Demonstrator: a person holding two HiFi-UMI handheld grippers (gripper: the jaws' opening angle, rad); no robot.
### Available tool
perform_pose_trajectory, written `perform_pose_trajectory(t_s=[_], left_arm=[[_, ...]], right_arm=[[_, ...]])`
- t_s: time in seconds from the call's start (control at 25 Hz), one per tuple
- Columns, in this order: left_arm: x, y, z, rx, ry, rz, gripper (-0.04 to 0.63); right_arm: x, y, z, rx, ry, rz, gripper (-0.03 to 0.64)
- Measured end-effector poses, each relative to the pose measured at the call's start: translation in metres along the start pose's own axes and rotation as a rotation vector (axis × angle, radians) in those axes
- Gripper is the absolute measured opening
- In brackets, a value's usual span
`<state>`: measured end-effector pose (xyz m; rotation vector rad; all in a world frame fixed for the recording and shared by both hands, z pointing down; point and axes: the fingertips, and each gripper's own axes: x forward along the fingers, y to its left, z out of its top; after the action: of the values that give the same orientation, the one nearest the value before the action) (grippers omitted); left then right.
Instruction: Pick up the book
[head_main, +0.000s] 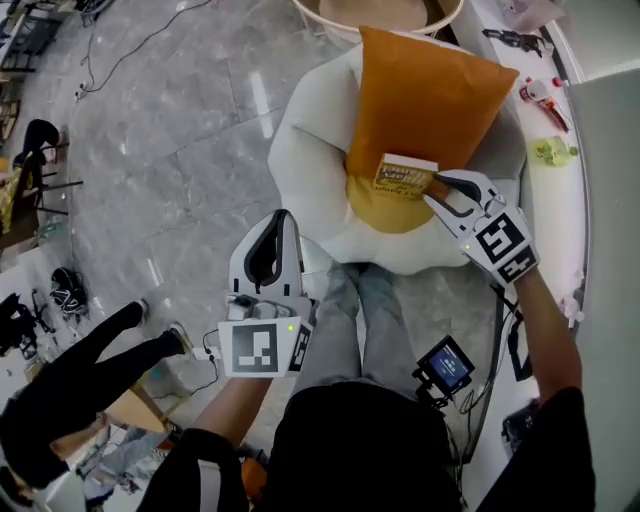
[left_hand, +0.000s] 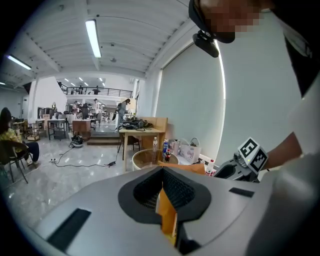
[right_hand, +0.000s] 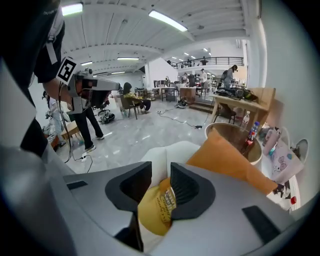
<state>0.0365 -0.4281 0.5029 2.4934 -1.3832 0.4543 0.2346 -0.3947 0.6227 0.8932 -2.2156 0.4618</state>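
The book (head_main: 405, 177), with a yellow printed cover, lies on a yellow cushion (head_main: 385, 212) against an orange pillow (head_main: 430, 95) on a white soft chair (head_main: 305, 160). My right gripper (head_main: 437, 188) is at the book's right edge, jaws open. In the right gripper view the book (right_hand: 167, 202) shows in the gap between the pads of the right gripper (right_hand: 161, 172), which do not touch it. My left gripper (head_main: 283, 220) hangs over the chair's near left edge, well left of the book. In the left gripper view the tips of the left gripper (left_hand: 162, 172) meet, with nothing held.
A round wooden tub (head_main: 380, 15) stands behind the chair. A white counter (head_main: 575, 200) with small tools runs along the right. A person in black (head_main: 80, 370) stands at the lower left on the marble floor. A small screen (head_main: 447, 367) hangs by my right side.
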Motion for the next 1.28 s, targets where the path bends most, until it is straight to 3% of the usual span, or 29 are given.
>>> perform_pose_trajectory(t_s=[0.2,0.56,1.28], left_arm=[[0.018,0.019,-0.042,-0.046,0.024,0.000,0.011],[0.049,0.001,-0.082,0.005,0.057,-0.062,0.012],[0.090,-0.026,-0.167,-0.095,0.157,-0.086,0.012]], right_arm=[[0.044,-0.006,-0.018,-0.010,0.046,0.020,0.131],[0.084,-0.023,-0.070,-0.058,0.092,0.028,0.169],[0.171,-0.058,-0.170,-0.109,0.255,0.090,0.216]])
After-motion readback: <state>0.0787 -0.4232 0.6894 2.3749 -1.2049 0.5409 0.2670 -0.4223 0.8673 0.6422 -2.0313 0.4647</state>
